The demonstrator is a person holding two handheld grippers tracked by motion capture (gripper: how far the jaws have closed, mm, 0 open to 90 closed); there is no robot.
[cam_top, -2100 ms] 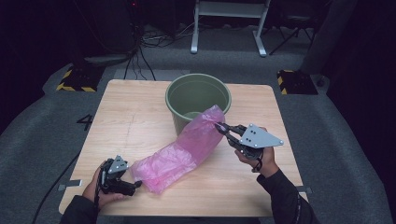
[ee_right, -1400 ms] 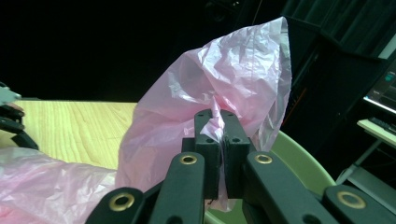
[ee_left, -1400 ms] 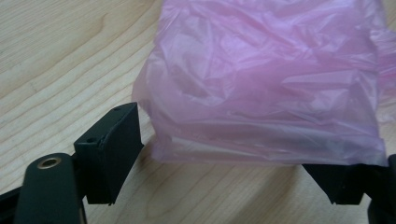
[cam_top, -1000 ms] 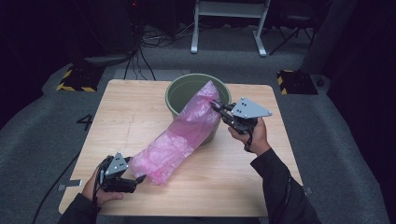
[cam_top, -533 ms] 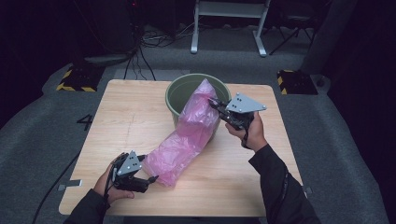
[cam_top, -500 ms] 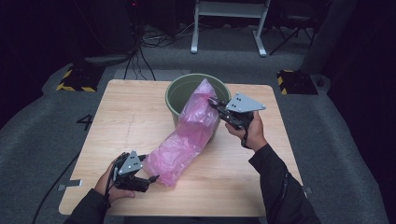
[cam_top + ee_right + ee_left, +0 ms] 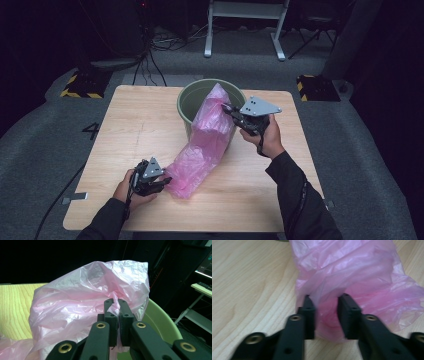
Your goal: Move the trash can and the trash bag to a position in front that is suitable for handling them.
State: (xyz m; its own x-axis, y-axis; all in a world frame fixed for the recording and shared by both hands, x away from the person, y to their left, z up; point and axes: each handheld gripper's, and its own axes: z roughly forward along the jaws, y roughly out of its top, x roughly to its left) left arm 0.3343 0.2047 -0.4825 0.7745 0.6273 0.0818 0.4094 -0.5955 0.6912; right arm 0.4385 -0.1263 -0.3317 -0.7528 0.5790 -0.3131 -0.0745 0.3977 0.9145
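The right hand-held gripper (image 7: 117,305) is clamped on a fold of the pink plastic bag (image 7: 210,137), holding its upper end over the rim of the green bucket (image 7: 192,97) just beyond it; the left hand-held gripper (image 7: 325,312) stands part-open astride the bag's lower end, which lies on the desk (image 7: 135,130)
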